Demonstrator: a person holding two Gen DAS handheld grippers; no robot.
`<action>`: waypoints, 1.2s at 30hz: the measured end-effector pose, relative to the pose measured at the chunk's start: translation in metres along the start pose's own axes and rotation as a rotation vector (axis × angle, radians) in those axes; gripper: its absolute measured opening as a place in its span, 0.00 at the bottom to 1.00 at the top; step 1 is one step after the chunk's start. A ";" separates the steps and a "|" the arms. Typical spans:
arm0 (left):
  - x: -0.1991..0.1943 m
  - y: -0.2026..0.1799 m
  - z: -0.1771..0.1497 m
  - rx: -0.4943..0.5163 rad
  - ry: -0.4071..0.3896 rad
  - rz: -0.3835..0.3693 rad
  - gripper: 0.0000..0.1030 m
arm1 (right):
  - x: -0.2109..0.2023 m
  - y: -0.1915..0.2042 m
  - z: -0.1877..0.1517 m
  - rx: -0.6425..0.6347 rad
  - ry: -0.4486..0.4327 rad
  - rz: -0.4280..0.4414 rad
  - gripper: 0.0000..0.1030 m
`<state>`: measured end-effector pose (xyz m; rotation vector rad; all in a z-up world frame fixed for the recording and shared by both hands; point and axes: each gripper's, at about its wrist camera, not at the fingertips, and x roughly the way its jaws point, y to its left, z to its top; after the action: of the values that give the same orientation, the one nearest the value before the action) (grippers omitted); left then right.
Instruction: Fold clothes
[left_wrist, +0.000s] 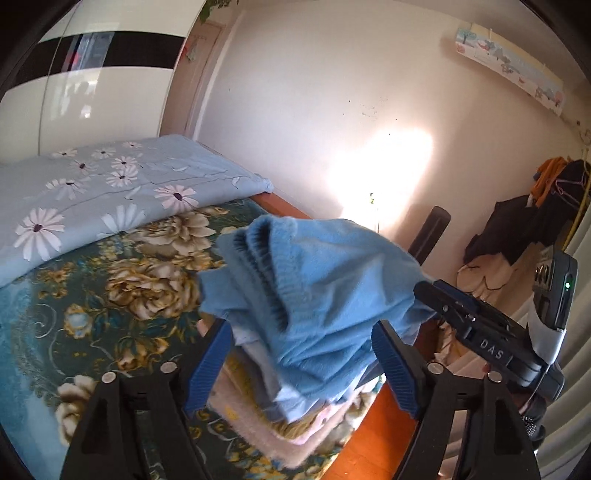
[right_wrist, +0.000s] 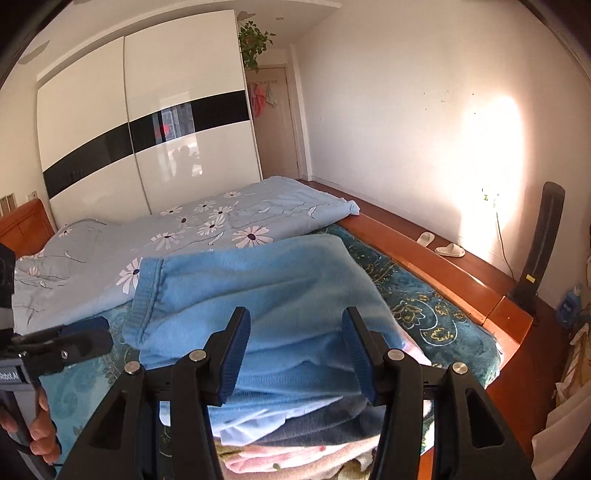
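Observation:
A folded light-blue fleece garment (left_wrist: 314, 291) lies on top of a stack of folded clothes (left_wrist: 273, 432) on the bed; it also shows in the right wrist view (right_wrist: 258, 306). My left gripper (left_wrist: 299, 365) is open, its blue pads either side of the garment's near edge. My right gripper (right_wrist: 295, 354) is open too, with its pads straddling the garment from the other side. The right gripper's body shows in the left wrist view (left_wrist: 491, 343), and the left gripper's tip shows in the right wrist view (right_wrist: 70, 343). The stack's lower layers are pink and pale blue (right_wrist: 266, 443).
The bed has a teal floral cover (left_wrist: 122, 295) and a pale blue daisy quilt (right_wrist: 207, 218) folded further back. A wooden bed frame (right_wrist: 436, 258) runs along the right. Slippers (right_wrist: 443, 247), a dark stand (right_wrist: 543, 243) and a white wardrobe (right_wrist: 147, 122) are nearby.

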<state>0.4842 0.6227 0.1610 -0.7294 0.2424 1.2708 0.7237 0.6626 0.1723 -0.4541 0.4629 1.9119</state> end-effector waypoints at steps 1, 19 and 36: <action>-0.004 0.001 -0.006 0.000 0.001 0.005 0.83 | -0.003 0.004 -0.009 -0.005 0.004 -0.012 0.52; -0.069 -0.006 -0.078 0.068 -0.094 0.186 1.00 | -0.039 0.034 -0.081 0.085 -0.026 -0.072 1.00; -0.119 -0.008 -0.134 0.056 -0.104 0.312 1.00 | -0.112 0.063 -0.171 0.224 -0.044 -0.367 1.00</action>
<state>0.4851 0.4467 0.1276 -0.5894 0.3140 1.5871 0.7226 0.4646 0.0908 -0.3233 0.5190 1.4950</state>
